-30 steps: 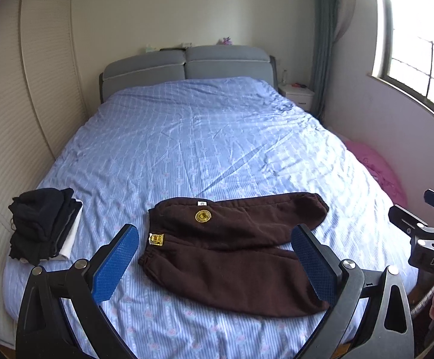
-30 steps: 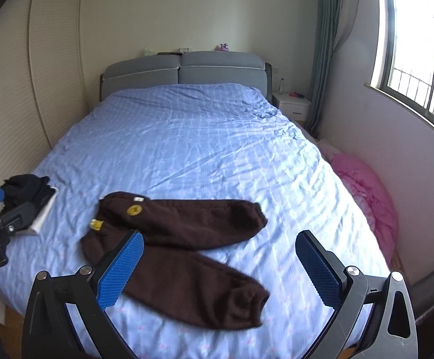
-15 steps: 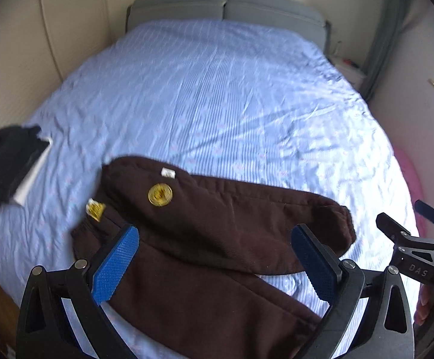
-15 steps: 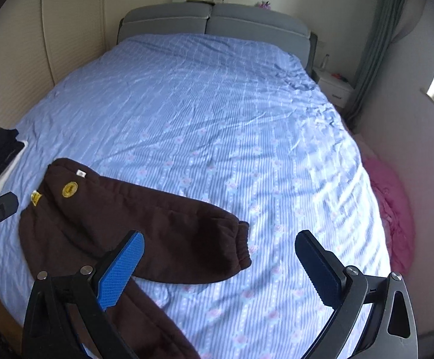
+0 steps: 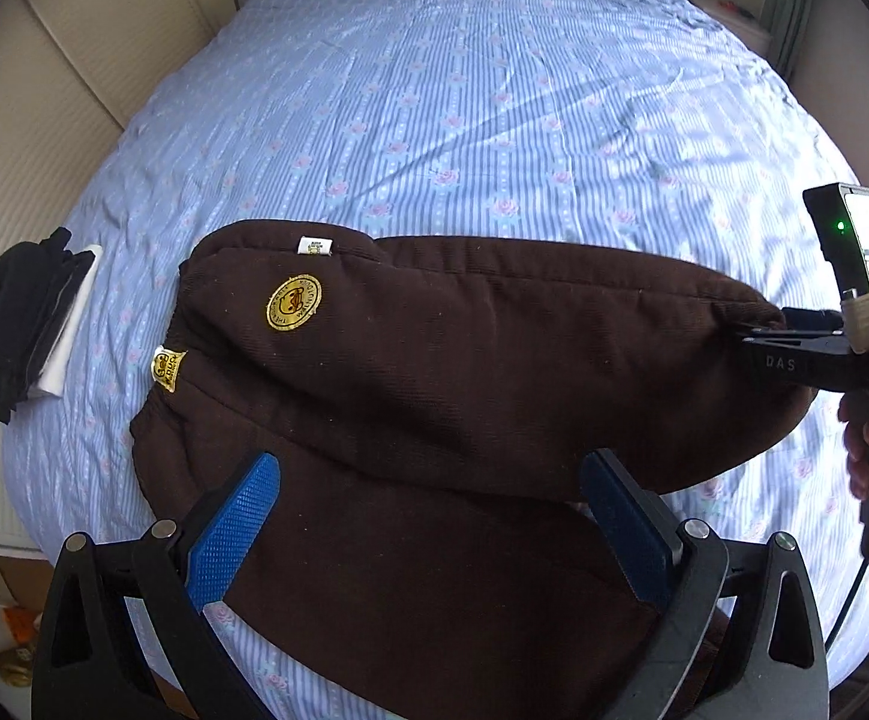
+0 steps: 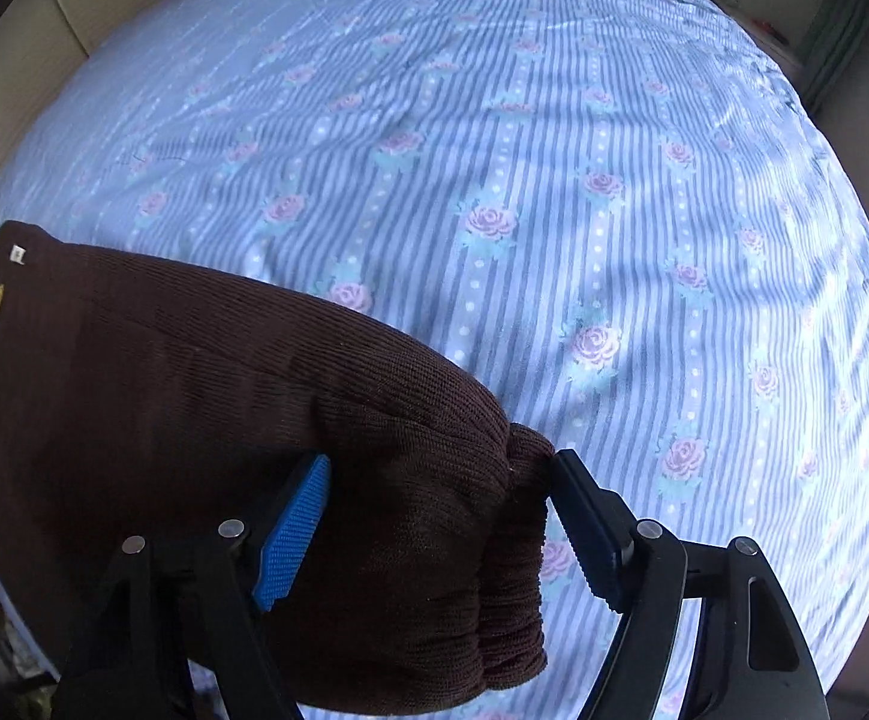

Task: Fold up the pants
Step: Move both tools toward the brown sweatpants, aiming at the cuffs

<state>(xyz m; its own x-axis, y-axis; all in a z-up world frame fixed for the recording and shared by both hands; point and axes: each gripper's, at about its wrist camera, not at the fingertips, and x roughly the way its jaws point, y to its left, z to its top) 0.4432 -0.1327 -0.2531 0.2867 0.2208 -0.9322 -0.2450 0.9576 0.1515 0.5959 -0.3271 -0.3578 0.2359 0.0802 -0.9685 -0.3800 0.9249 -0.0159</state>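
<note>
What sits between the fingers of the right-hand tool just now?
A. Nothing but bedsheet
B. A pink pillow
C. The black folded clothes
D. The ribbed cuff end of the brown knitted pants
D: the right wrist view shows the right-hand tool straddling the brown knitted pants at the ribbed cuff, jaws closing.

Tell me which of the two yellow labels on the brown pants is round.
The gold label on the dark brown knit pants, nearer their white tag, is round; the other yellow label, at the waistband edge, is squarish.

Light: daylight from the right, bright patches on bedsheet (image 5: 494,120)
Shadows: soft
Edges: strong fisheye bending, dark corners
Focus: sharp
</note>
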